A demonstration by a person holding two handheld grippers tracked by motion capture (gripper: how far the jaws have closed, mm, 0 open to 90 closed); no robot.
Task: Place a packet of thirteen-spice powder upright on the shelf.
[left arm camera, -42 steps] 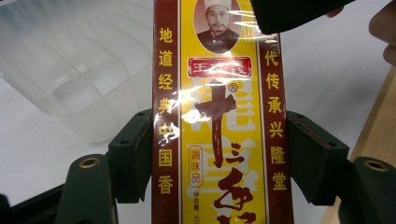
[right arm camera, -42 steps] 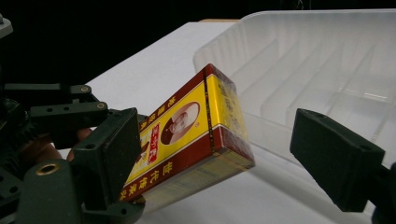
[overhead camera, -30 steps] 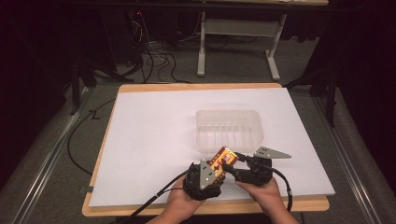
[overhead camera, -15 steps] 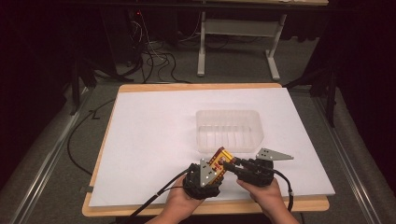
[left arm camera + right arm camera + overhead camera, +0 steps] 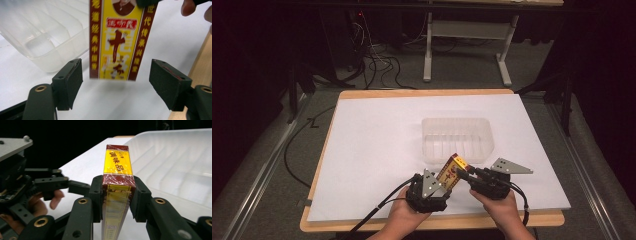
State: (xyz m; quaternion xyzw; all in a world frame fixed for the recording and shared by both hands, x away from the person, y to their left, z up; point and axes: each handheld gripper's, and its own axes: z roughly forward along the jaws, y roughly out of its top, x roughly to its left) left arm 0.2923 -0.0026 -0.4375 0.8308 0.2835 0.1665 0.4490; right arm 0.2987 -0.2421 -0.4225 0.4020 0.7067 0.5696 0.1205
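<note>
While the right gripper (image 5: 116, 202) clamps its jaws on the narrow sides of the yellow-and-maroon printed cardboard box (image 5: 117, 192), the left gripper (image 5: 116, 85) has just been opening: its pads stand clear of the box on both sides, with the box's lower end hanging between them untouched. Seen from the high view, the box (image 5: 452, 171) is held tilted above the white sheet at the near edge of the table, between the two hands and just near of the clear ribbed plastic tray (image 5: 458, 138). This reads as a handover from left to right, now all but done. Next, the right gripper likely needs to carry the box far and slightly up, clear of the left gripper's open jaws, over the tray's near wall, keeping its squeeze firm on the glossy wrapping until the box is inside.
</note>
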